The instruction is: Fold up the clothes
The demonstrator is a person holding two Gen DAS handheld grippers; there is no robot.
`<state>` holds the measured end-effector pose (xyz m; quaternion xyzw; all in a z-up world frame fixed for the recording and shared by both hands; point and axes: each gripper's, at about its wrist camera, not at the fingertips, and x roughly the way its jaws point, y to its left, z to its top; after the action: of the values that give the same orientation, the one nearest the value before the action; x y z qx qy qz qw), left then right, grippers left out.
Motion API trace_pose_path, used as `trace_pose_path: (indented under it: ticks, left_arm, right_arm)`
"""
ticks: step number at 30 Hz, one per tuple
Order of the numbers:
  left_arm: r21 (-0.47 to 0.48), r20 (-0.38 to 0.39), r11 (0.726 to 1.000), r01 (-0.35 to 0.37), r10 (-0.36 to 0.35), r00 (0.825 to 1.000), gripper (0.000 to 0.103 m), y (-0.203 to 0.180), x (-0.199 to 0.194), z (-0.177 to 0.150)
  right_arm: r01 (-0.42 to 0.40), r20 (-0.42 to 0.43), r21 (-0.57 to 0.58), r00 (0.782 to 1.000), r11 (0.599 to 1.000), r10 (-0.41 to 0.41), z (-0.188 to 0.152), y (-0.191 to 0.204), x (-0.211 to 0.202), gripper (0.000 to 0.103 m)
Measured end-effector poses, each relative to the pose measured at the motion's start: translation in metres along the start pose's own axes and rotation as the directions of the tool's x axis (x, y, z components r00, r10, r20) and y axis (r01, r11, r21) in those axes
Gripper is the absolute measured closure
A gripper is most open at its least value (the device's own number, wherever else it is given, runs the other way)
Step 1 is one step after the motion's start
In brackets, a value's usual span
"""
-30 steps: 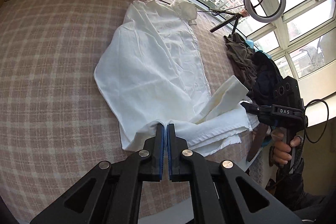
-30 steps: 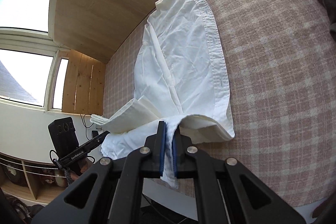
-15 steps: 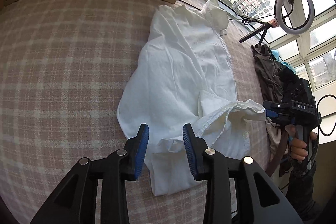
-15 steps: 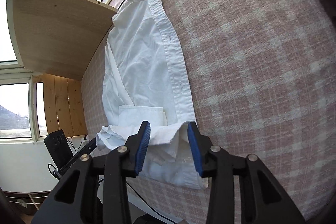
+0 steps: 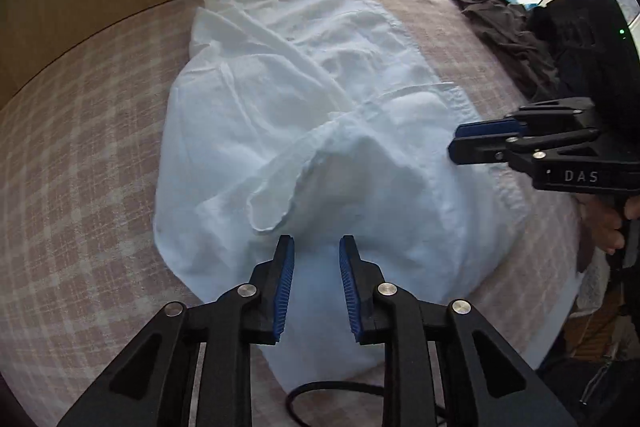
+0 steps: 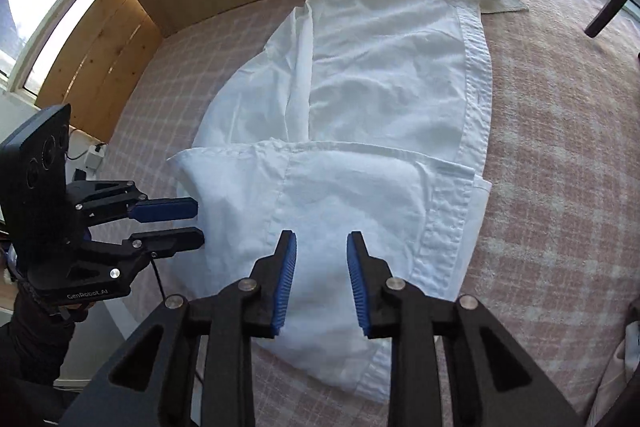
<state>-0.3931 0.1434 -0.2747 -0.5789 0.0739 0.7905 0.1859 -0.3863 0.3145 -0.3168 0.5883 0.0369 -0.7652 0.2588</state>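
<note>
Left hand-held gripper: black, blue-padded left hand-held gripper point(image 5: 316, 283) hovers above the near hem of the shirt; its jaws stand apart and are closing, with nothing pinched between them.
Right hand-held gripper: matching right hand-held gripper point(image 6: 321, 281) sits above the near right part of the shirt, jaws likewise apart and closing on air.
Shirt: white button-up cotton shirt point(image 6: 360, 99) lies lengthwise on the surface, collar at the far end by the window, bottom hem already turned up over the body.
Fold: turned-up hem point(image 6: 320, 147) runs across the middle, so the garment looks roughly halved in length; the left side is still puffy and rumpled.
Surface: pink-and-cream checked cloth point(image 6: 560, 131) covers what is probably a desk, giving a flat place to fold.
Reason for pose: both tools point steeply down over the near edge, likely free of the cloth and ready for a fresh grip.
Clutter: dark grey crumpled garments point(image 5: 512, 35) wait at the far right.
</note>
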Motion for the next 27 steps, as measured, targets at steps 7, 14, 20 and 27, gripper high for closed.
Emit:
trace_pose_path:
  ticks: [7,14,20,27]
  left_arm:
    - [-0.189,0.083,0.973,0.131,-0.117,0.99,0.076,0.052,-0.062,-0.044]
    - [-0.116,0.032,0.972,0.204,-0.202,0.979,0.073,0.009,-0.052,-0.08]
    - [-0.116,0.006,0.977,0.18,-0.18,0.984,0.079,-0.007,-0.024,-0.072]
    - [-0.101,0.037,0.979,0.179,-0.176,0.984,0.102,-0.009,-0.033,-0.071]
  right_arm:
    - [-0.022,0.052,0.092,0.999,0.996,0.018,-0.013,-0.035,-0.039,0.078]
    - [0.012,0.01,0.123,1.0,0.992,-0.014,-0.076,-0.038,-0.06,0.059]
    - [0.04,-0.039,0.125,0.999,0.991,-0.035,-0.092,-0.036,-0.042,0.059]
    - [-0.018,-0.037,0.15,0.999,0.989,0.024,-0.091,-0.034,-0.038,0.092]
